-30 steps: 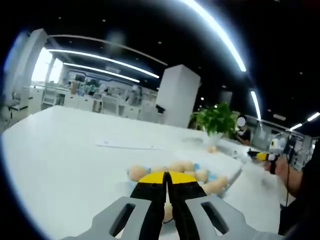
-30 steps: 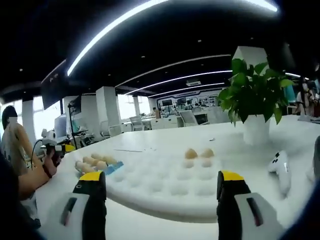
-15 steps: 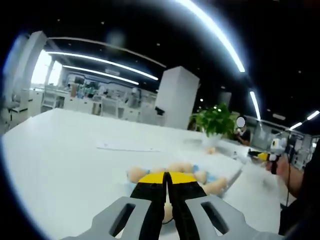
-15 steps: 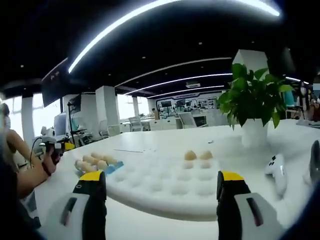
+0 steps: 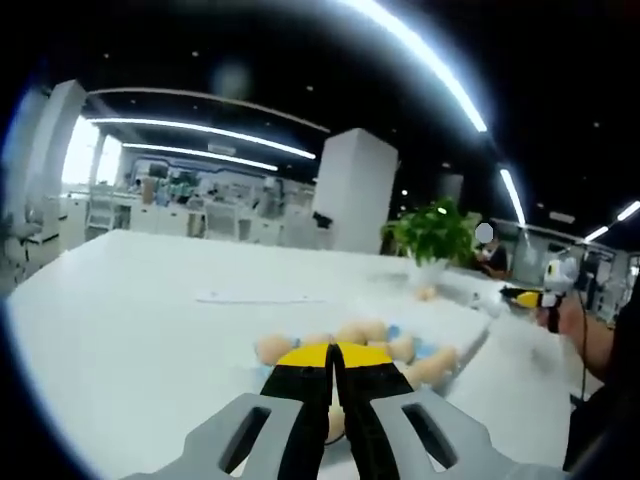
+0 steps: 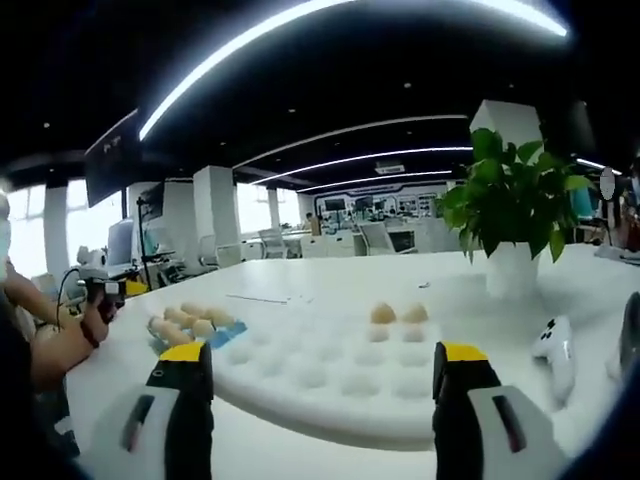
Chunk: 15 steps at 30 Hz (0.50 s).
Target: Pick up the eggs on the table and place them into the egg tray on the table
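Several tan eggs (image 5: 405,348) lie in a heap on a blue sheet (image 5: 425,352) on the white table, just beyond my left gripper (image 5: 332,356). Its yellow-tipped jaws are pressed together, with nothing seen between the tips. In the right gripper view the same heap of eggs (image 6: 190,322) lies at the left, beside a white egg tray (image 6: 320,375). Two eggs (image 6: 383,313) sit in the tray's far cups. My right gripper (image 6: 320,355) hovers wide open at the tray's near edge. A hand holds the left gripper (image 6: 100,290) far left.
A potted green plant (image 6: 510,200) stands behind the tray at the right. A white game controller (image 6: 555,345) lies next to the tray. A sheet of paper (image 5: 260,298) lies farther back on the table. Office desks and pillars fill the background.
Both views have drifted slightly with the hands. The eggs and tray lie as before, and neither gripper's jaws have changed.
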{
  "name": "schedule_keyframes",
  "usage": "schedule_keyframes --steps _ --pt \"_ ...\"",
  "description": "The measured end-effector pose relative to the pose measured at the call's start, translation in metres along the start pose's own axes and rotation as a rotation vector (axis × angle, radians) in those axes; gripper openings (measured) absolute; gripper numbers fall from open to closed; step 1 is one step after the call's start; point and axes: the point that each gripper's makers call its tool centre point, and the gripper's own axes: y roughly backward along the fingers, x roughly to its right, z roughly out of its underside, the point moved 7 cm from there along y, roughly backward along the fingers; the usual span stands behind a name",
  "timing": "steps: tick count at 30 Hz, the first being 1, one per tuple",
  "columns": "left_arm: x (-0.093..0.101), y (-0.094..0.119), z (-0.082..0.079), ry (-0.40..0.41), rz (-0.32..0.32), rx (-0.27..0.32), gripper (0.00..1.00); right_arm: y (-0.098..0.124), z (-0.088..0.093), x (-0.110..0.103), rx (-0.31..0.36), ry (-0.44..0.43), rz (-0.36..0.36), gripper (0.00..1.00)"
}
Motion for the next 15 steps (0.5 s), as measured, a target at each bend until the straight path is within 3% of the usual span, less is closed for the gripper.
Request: schedule_keyframes --steps 6,9,15 --pt "0.004 -0.003 -0.008 0.009 -0.034 0.006 0.01 -0.004 -0.003 -0.001 -0.001 0.001 0.002 0.94" --pt "0.011 -0.005 -0.012 0.008 -0.011 -0.08 0.01 -0.006 -0.004 0.001 0.0 -0.005 0.004 0.94" --pt "0.018 -0.005 -0.004 0.038 -0.004 -0.111 0.01 -0.01 -0.006 0.001 -0.017 0.002 -0.003 0.94"
